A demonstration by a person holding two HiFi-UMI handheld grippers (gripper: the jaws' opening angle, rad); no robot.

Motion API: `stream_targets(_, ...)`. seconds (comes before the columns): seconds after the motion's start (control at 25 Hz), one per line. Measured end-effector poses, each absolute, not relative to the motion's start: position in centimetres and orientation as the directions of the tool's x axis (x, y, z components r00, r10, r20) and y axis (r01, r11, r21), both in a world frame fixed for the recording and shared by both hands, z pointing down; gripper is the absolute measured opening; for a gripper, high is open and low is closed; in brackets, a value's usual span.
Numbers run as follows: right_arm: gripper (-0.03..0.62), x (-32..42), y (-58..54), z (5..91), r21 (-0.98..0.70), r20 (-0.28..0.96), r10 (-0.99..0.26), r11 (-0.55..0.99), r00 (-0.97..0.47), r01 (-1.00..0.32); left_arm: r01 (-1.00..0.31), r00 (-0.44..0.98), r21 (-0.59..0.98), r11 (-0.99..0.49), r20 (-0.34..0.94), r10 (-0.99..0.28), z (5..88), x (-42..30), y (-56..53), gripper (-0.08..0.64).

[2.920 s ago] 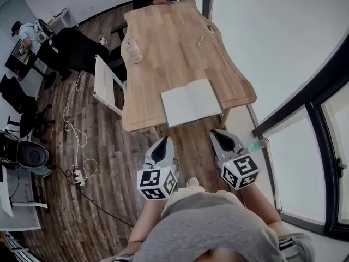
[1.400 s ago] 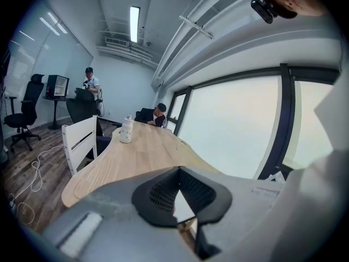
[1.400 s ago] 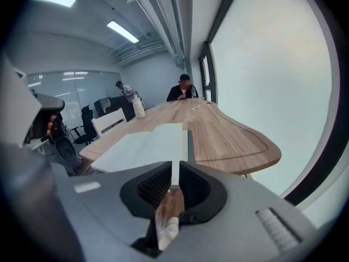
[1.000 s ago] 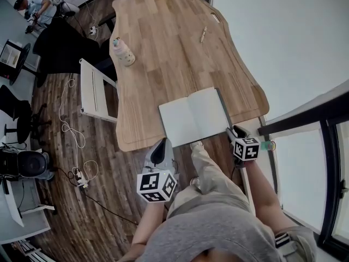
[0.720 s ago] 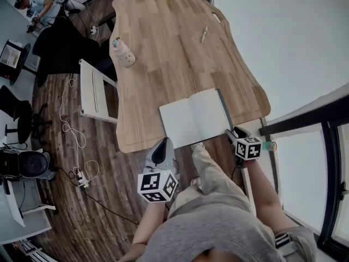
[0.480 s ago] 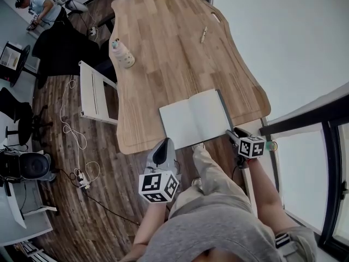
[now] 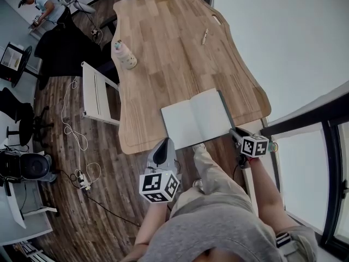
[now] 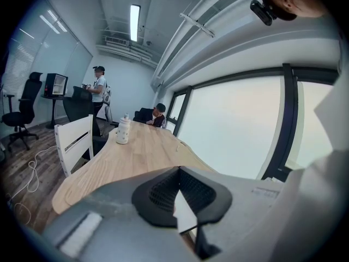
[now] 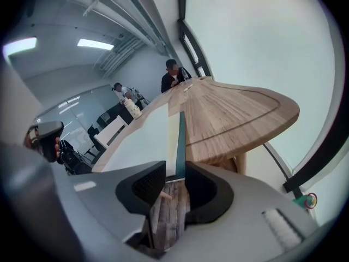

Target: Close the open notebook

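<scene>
Your left gripper (image 8: pixel 178 171) sits at 7 o'clock of the open white-paged notebook with the dark teal cover (image 7: pixel 196 118), just off the table edge. Its jaws are together at the tips with nothing in them; it looks parked as a spare. The notebook lies flat at the 6 o'clock end of the light wooden table (image 7: pixel 163 53), and its overhanging near edge gives you access under the cover. Your right gripper (image 9: pixel 175 171) is at the notebook's 4 o'clock corner. Its jaws are partly apart and have just been closing, with the cover edge between them, not yet clamped. My read: pinch, then fold towards 9.
</scene>
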State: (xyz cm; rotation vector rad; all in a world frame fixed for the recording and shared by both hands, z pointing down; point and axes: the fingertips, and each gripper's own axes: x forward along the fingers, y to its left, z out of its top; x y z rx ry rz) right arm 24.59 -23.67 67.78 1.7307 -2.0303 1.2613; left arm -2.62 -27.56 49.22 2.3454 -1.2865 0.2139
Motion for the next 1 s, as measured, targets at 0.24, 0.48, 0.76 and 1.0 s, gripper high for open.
stream_targets(0.24, 0.059, 24.6, -23.8, 65.7, -0.449, 0.591, -0.757, -0.023, -0.277, -0.893, -0.829, 0.552, 0.312, -0.463, 0.331, -0.765, 48.7, -2.8, -26.7, 0.002)
stream_targets(0.48, 0.026, 24.0, -23.8, 63.2, -0.401, 0.559, -0.791, 0.006, -0.249, -0.916, -0.829, 0.552, 0.307, -0.467, 0.318, -0.771, 47.8, -3.1, -25.7, 0.002)
stream_targets(0.76, 0.017, 22.6, -24.0, 60.3, -0.390, 0.504, -0.822, 0.058, -0.266, -0.919, -0.844, 0.529, 0.297, -0.447, 0.320, -0.786, 47.8, -4.2, -24.8, 0.002)
stream_targets(1.0, 0.015, 20.1, -24.1, 57.1, -0.374, 0.450, -0.836, 0.142, -0.313, -0.916, -0.858, 0.505, 0.290, -0.424, 0.324, -0.800, 47.6, -5.7, -23.8, 0.002)
